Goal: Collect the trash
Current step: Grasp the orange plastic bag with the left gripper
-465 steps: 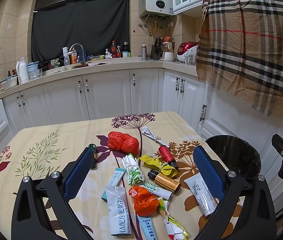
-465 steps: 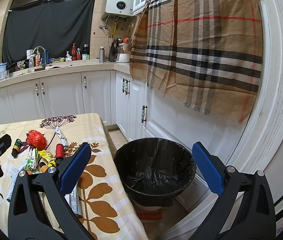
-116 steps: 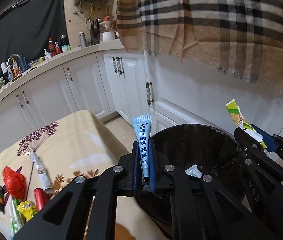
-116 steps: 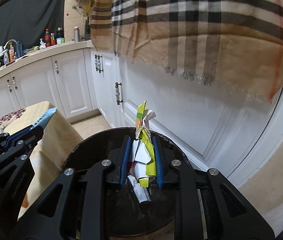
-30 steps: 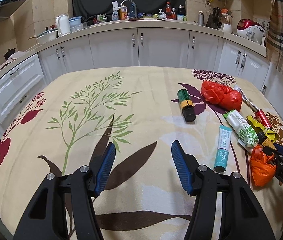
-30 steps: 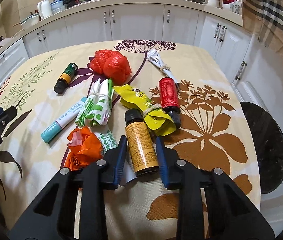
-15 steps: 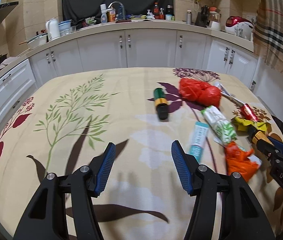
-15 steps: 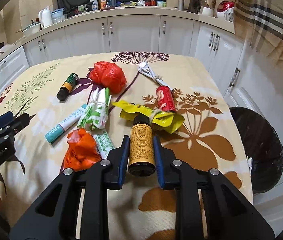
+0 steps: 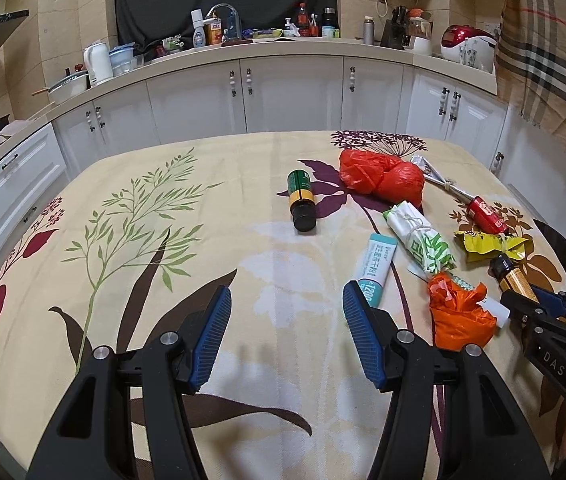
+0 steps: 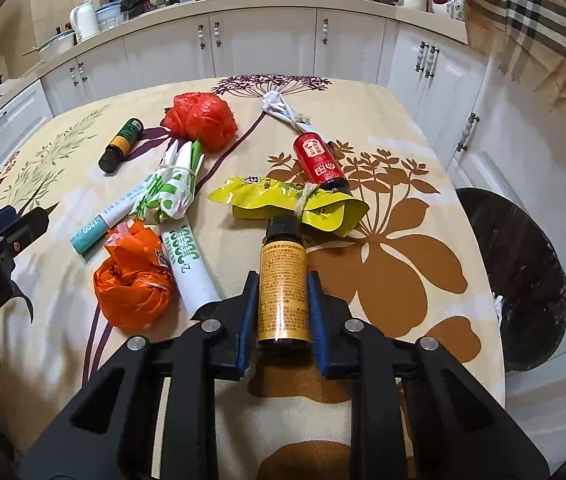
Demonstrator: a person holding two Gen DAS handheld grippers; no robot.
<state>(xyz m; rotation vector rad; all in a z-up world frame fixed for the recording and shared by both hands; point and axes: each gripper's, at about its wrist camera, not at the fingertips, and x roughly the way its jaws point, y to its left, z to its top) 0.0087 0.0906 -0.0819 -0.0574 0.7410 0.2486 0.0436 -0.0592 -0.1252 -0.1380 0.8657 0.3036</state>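
Note:
My right gripper [image 10: 282, 280] is shut on a brown bottle with a yellow label [image 10: 283, 256], cap pointing away, just above the flowered tablecloth [image 10: 383, 240]. In the left wrist view the same bottle [image 9: 513, 278] shows at the far right. My left gripper [image 9: 286, 292] hangs open over bare cloth with nothing between its fingers; a teal tube [image 9: 377, 268] lies just right of it. Around the held bottle lie an orange bag [image 10: 133, 280], a white tube with green print [image 10: 189, 264], a yellow wrapper [image 10: 283, 200] and a red bottle [image 10: 319, 158].
Farther back lie a red bag [image 10: 201, 118], a green bottle [image 10: 121, 144], a tied green-and-white wrapper [image 10: 171, 188] and a twisted white wrapper [image 10: 283, 110]. A black-lined bin [image 10: 519, 276] stands off the table's right edge. White cabinets [image 9: 291, 96] run behind.
The right jaws closed onto the brown bottle, which lay loose between them before. The left gripper swung to the right across the table, still open; the trash sits nearer its centre now.

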